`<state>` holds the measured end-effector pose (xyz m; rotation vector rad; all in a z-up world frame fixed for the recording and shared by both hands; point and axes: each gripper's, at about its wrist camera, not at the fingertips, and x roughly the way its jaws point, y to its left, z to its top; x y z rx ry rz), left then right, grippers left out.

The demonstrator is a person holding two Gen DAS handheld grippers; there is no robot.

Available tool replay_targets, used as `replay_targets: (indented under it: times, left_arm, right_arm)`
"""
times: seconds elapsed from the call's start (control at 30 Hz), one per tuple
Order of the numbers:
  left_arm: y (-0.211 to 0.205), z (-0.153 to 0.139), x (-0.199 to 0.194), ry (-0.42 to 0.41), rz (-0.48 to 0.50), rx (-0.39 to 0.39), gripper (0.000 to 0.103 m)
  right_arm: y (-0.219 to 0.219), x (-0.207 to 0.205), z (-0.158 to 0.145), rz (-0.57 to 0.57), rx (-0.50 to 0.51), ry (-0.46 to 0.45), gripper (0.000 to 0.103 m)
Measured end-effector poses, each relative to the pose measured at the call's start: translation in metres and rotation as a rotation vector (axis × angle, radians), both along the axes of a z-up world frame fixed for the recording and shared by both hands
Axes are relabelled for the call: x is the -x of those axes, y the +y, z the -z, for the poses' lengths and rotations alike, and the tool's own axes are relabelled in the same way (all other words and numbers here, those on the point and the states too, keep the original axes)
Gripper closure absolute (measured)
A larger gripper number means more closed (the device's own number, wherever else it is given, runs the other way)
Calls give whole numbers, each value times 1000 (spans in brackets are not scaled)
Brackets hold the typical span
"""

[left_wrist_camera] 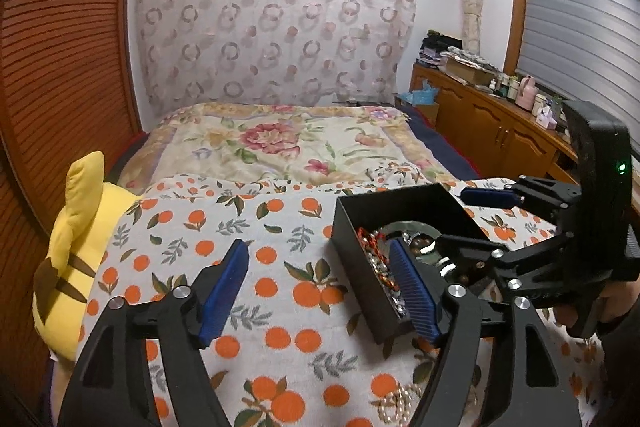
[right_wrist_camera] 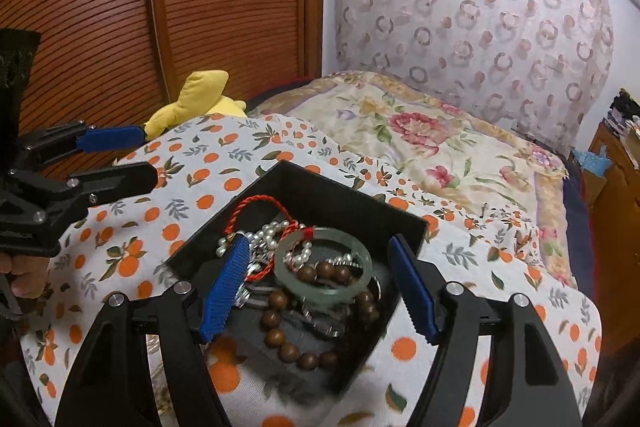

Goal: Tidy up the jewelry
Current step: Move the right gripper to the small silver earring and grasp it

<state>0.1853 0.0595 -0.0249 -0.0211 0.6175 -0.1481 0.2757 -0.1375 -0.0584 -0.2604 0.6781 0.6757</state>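
A black open box (right_wrist_camera: 320, 195) sits on the orange-print cloth; it also shows in the left wrist view (left_wrist_camera: 360, 251). Inside lie a pale green bangle (right_wrist_camera: 360, 283), a brown wooden bead bracelet (right_wrist_camera: 280, 323), white pearls (right_wrist_camera: 272, 231), a red cord (right_wrist_camera: 256, 205) and silver pieces. My right gripper (right_wrist_camera: 318, 291) is open, straddling the box just above the jewelry, holding nothing. My left gripper (left_wrist_camera: 320, 291) is open over the cloth to the box's left, its right finger by the box's wall. A pearl strand (left_wrist_camera: 400, 403) lies on the cloth under it.
A yellow plush toy (left_wrist_camera: 76, 247) lies at the bed's left edge by the wooden slatted door (left_wrist_camera: 60, 47). A floral quilt (left_wrist_camera: 280, 143) covers the far bed. A wooden cabinet (left_wrist_camera: 492, 131) with bottles stands at the right.
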Motion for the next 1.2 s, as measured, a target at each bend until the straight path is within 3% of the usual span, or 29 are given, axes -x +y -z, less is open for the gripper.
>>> replay_targets:
  times: [0.13,0.37,0.53,0.8,1.03,1.07,1.1,1.2]
  left_arm:
    - [0,2,16,-1,12,0,24]
    - [-4,18,47,29,36,-3,23]
    - [-9,32,69,57,53,-14,23]
    - [-11,53,100,121,84,-13,22]
    - [-21,61,122,160,122,2,22]
    - [-24,62,123,163,127,2,22]
    - [-27,63,125,167,137,4,22]
    - [-33,67,126,183,159,8,23]
  right_arm:
    - [-11,30,-7,6,-9,-22,29]
    - [-26,82,0,3,-9,-8,29]
    - [-29,118,17,-16,9,28,36]
    - [-21,157,48,-71,63,112,57]
    - [-14,161,61,-82,83,159,69]
    - [-15,160,61,-79,85,158,74]
    - [-15,159,61,-75,85,158,88]
    - [-17,160,61,-82,78,163,92]
